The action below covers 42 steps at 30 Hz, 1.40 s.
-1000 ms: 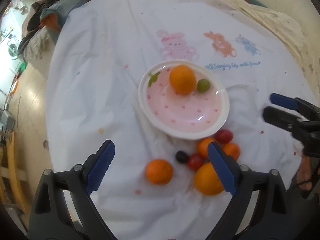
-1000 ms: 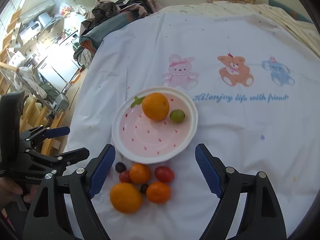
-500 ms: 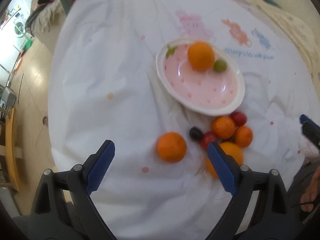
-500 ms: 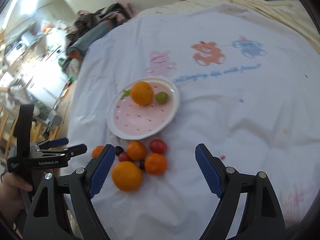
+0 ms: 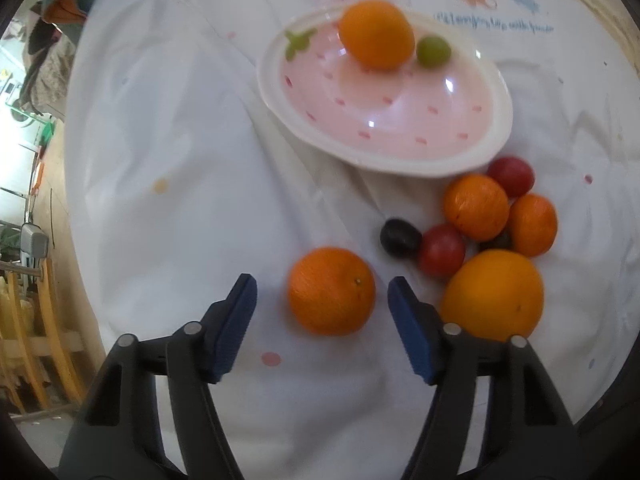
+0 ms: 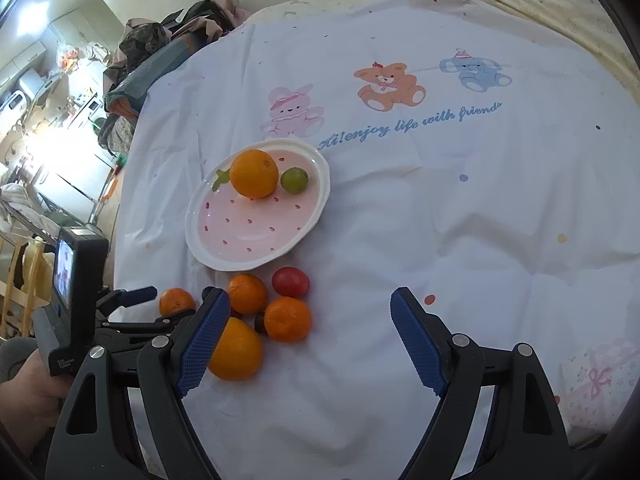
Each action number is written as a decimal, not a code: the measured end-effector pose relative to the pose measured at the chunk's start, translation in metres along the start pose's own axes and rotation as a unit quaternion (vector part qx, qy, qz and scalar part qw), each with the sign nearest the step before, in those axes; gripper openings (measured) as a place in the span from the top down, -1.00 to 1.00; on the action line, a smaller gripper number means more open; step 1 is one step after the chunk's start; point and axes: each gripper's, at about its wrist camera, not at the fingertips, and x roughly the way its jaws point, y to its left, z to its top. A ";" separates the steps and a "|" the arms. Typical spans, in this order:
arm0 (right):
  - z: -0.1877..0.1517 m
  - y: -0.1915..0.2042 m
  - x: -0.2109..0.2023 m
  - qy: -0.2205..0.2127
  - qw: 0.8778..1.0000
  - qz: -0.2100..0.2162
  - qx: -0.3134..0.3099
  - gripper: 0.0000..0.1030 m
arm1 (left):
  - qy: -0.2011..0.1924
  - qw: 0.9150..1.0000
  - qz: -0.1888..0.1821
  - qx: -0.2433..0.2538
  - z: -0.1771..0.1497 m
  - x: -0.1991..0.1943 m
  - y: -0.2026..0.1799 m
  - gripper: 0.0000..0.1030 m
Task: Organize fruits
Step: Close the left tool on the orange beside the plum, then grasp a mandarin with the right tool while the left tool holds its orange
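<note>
A pink strawberry-pattern plate [image 5: 400, 152] [image 6: 256, 256] holds an orange [image 5: 376, 34] [image 6: 254, 173] and a green grape [image 5: 433, 51] [image 6: 294, 179]. Near its front rim lie several loose fruits: a big orange [image 5: 494, 294] [image 6: 236, 350], small oranges, red tomatoes [image 5: 441, 249] and a dark grape [image 5: 400, 237]. A lone orange [image 5: 331, 291] [image 6: 176, 301] sits apart. My left gripper [image 5: 322, 292] is open, its fingers on either side of this orange without touching it. My right gripper [image 6: 310, 316] is open and empty above the cloth, right of the fruit pile.
A white cloth with cartoon animals [image 6: 384, 88] covers the table. A pile of clothes [image 6: 160, 52] lies at the far left edge. A pink gift-print item [image 6: 600, 380] sits at the near right. Wooden furniture [image 5: 24, 320] stands off the left edge.
My left gripper has moved forward and down to the lone orange, and its jaws have narrowed around it. My right gripper has shifted slightly; it stays open.
</note>
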 end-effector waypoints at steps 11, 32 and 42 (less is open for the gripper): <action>-0.001 0.004 0.008 0.006 1.000 -0.021 -0.016 -0.65 | -0.021 0.999 -0.026 -0.021 -0.002 -0.021 0.005 0.27; -0.007 -0.011 0.044 0.084 0.994 0.027 0.063 -0.49 | -0.074 0.987 -0.085 -0.113 -0.016 -0.068 0.028 0.27; -0.013 -0.003 0.095 0.151 0.983 0.067 0.082 -0.05 | -0.065 0.987 -0.094 -0.109 -0.008 -0.064 0.022 0.26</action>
